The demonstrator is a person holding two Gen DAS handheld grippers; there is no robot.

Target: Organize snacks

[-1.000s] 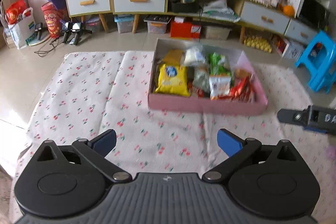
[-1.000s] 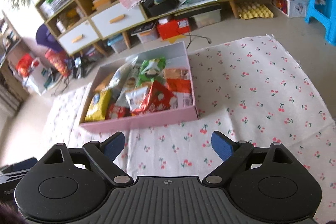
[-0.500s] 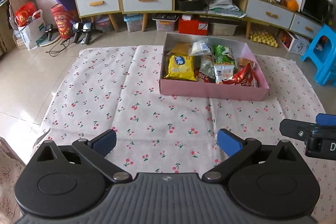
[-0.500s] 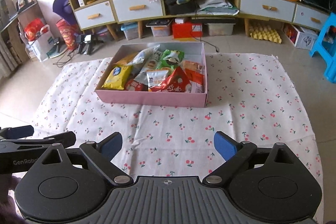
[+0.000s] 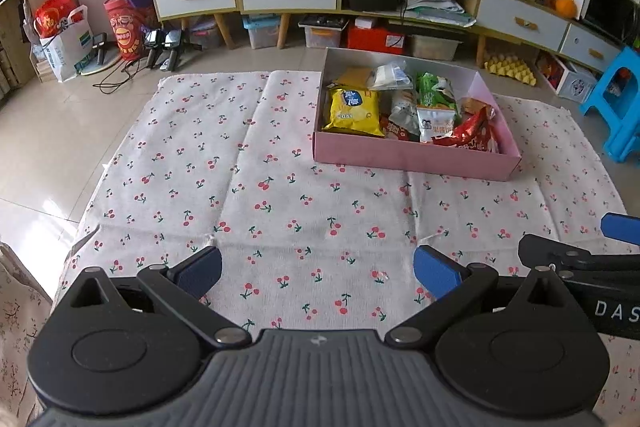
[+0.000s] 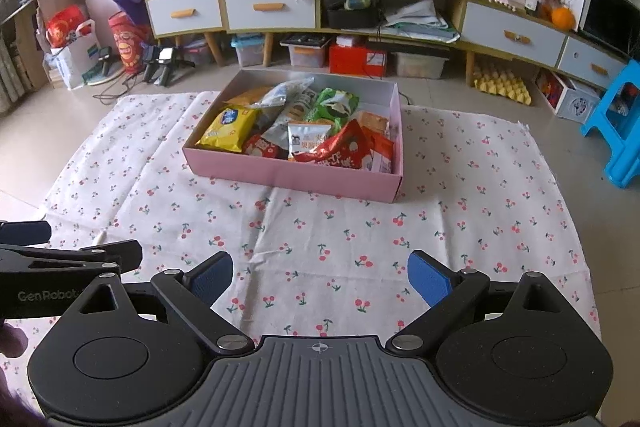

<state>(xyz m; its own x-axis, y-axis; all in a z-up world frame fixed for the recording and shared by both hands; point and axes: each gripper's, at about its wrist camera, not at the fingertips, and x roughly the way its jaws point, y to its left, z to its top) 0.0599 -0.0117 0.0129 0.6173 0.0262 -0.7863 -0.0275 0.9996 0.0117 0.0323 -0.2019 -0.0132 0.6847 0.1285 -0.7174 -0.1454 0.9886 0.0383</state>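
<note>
At the lower middle of the left wrist view, the left gripper (image 5: 317,270) hangs above the cherry-print cloth (image 5: 248,163) with its blue pads spread wide and nothing between them. Right of centre in the upper half sits the pink box (image 5: 412,157), packed with snacks: a yellow bag (image 5: 353,111) at its left end, a green bag (image 5: 434,95) in the middle, a red bag (image 5: 470,135) at its right. In the right wrist view the right gripper (image 6: 320,278) is likewise spread and empty at the lower middle, the box well beyond its fingertips.
</note>
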